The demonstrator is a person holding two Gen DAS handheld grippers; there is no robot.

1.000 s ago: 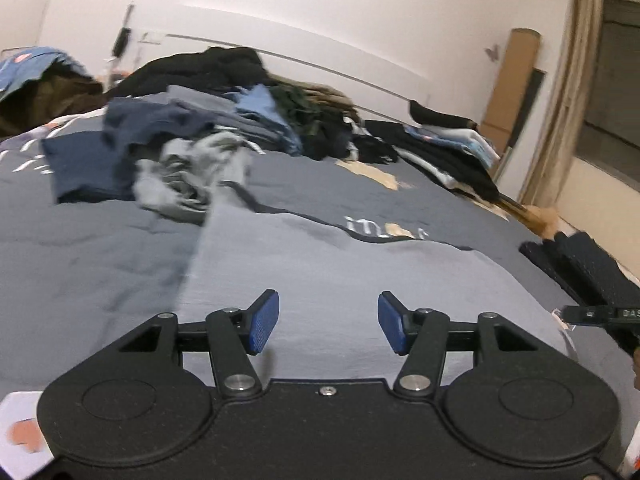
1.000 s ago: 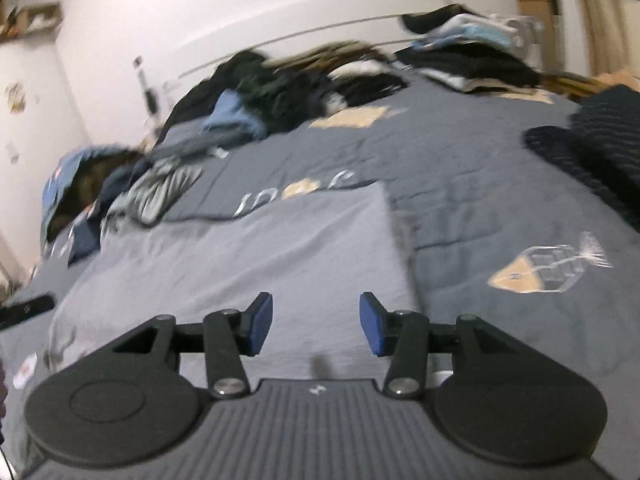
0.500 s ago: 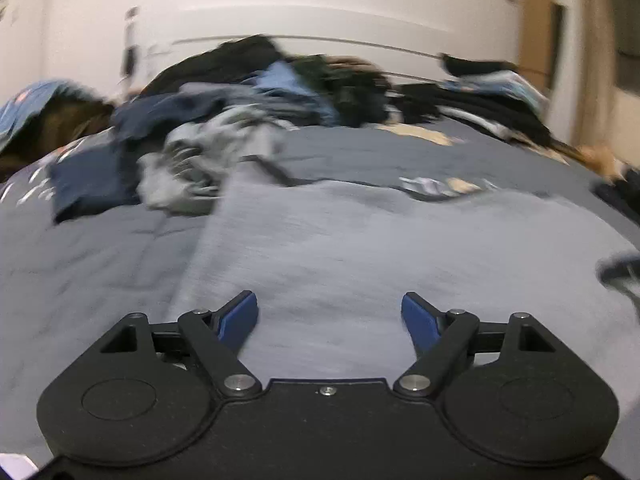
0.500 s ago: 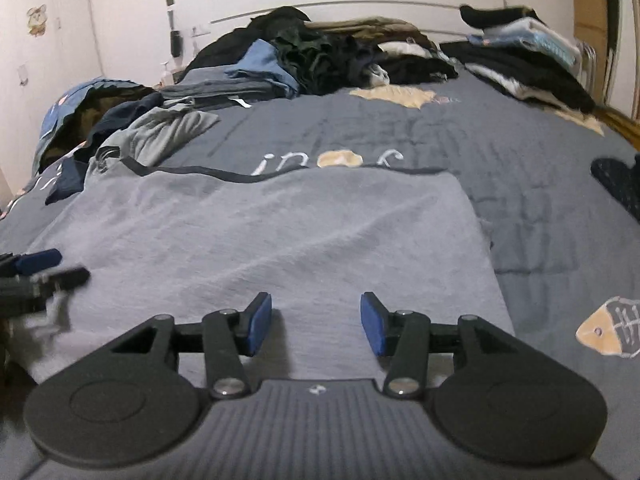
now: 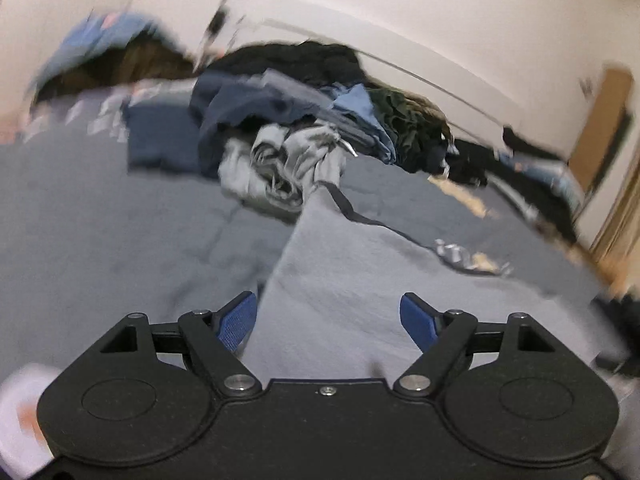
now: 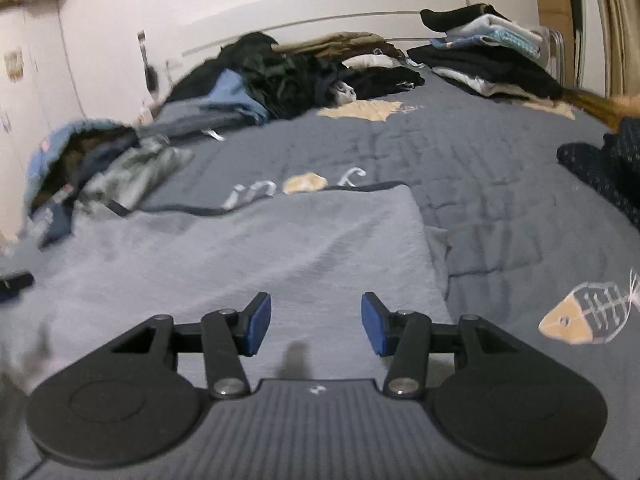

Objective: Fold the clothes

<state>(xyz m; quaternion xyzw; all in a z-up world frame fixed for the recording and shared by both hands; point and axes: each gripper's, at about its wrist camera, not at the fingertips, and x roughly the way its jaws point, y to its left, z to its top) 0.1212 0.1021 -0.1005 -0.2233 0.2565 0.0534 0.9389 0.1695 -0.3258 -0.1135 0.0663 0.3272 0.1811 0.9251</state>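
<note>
A grey garment (image 5: 360,280) with a dark trimmed edge lies spread flat on the bed; it also shows in the right wrist view (image 6: 280,248). My left gripper (image 5: 330,320) is open wide and empty, low over the garment's near left edge. My right gripper (image 6: 316,324) is open and empty, low over the garment's near right part, close to its right edge. The tip of the left gripper (image 6: 14,282) shows at the far left of the right wrist view.
A dark grey quilt (image 6: 500,184) with fish prints covers the bed. A heap of unfolded clothes (image 5: 304,120) lies beyond the garment. Folded stacks (image 6: 480,60) sit at the far right by the headboard. A dark knit item (image 6: 600,164) lies at the right.
My left gripper has swung to the left over the garment's left edge and its jaws have opened wider. My right gripper stays open and has shifted slightly over the garment.
</note>
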